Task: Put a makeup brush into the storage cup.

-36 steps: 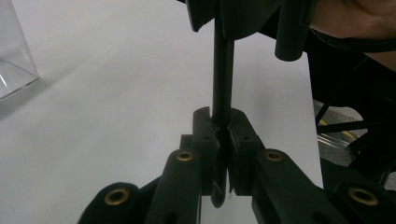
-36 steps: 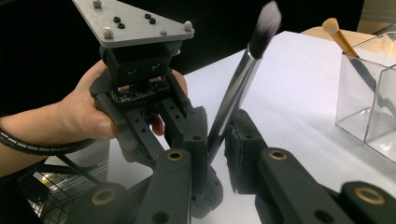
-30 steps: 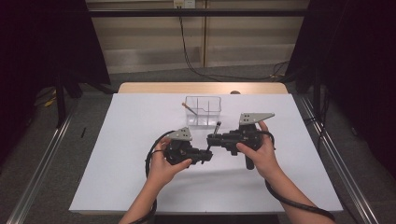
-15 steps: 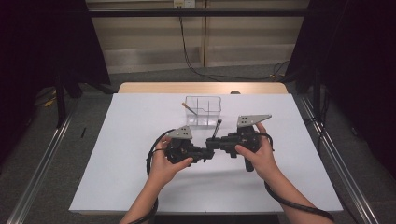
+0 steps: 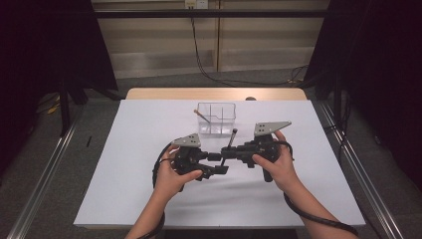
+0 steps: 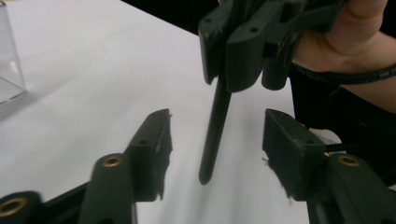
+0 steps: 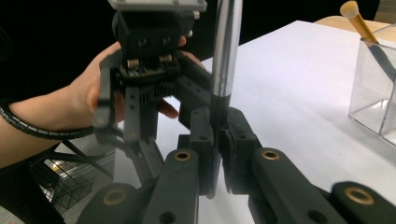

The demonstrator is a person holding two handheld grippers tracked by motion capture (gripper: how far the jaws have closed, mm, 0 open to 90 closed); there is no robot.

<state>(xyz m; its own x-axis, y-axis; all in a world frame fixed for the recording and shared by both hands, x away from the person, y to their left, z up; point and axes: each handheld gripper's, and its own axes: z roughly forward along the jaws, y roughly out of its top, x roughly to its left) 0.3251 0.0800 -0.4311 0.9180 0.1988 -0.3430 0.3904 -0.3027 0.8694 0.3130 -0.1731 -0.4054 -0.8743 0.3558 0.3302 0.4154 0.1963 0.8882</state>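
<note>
Now your right gripper (image 7: pixel 215 154) has its fingers (image 7: pixel 201 140) clamped on the slim dark brush handle (image 6: pixel 215 126), which stands nearly upright above the white counter (image 5: pixel 124 149), its silver ferrule (image 7: pixel 226 46) rising past the pads. Your left gripper (image 6: pixel 215 140) has just been opening; its fingers (image 6: pixel 152 144) now stand apart on either side of the handle's lower end and do not touch it. The handle looks stiff, light and smooth (the metal part likely slick), so I'd judge the matte black shaft the better place to pinch, near the middle, with the pads square to it so it cannot pivot. Both grippers meet at the centre of the counter, near you. Beyond them sits the clear divided organizer (image 5: pixel 216 118), with a wooden-handled brush (image 7: pixel 357 21) leaning in one compartment, well apart from the held one.
</note>
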